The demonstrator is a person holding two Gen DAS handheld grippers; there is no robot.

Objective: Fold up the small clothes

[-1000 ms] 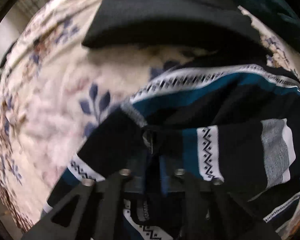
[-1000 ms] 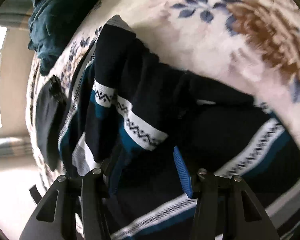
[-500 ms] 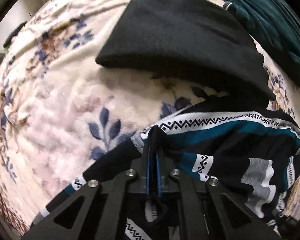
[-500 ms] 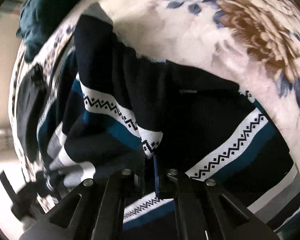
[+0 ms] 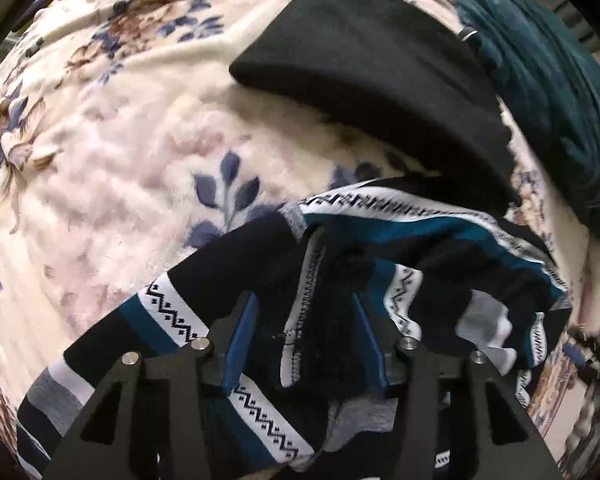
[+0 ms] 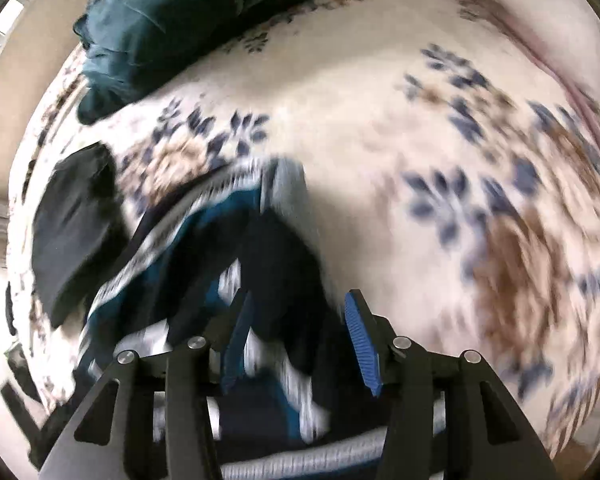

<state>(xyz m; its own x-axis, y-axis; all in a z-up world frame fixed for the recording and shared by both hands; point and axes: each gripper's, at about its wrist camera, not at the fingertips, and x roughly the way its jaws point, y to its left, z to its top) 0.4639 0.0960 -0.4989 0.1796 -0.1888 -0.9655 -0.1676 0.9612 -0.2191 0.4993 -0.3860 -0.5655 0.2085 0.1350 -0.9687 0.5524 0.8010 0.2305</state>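
1. Blanket [image 5: 112, 152]: cream plush with blue leaves and brown flowers; covers the bed and fills the left half of the left wrist view. In the right wrist view it fills the right half [image 6: 440, 160], blurred.
2. Left gripper [image 5: 306, 328]: points steeply down over the sweater. Its jaws have just been opening and now stand apart, released. A bunched fold of knit with a white seam edge stands up between the blue pads [image 5: 242, 336], loose, not pressed.
3. Sweater [image 5: 380, 236]: dark navy knit with teal bands, white zigzag stripes and grey blocks. It lies crumpled on the blanket, low in the middle and to the right in the left wrist view, under and ahead of the gripper.
4. Black cloth [image 5: 380, 64]: plain, folded flat, on the blanket just beyond the sweater; its near edge touches or overlaps the sweater's top stripe. In the right wrist view it lies at the left [image 6: 76, 224].
5. Teal cloth [image 5: 540, 80]: dark, rumpled heap at the upper right of the left wrist view, beside the black cloth; upper left in the right wrist view [image 6: 148, 24].
6. Right gripper [image 6: 300, 336]: points down at the right edge of the sweater [image 6: 228, 248]. Its jaws have just been opening and are let go; dark knit lies between them, not clamped. The view is motion-blurred.
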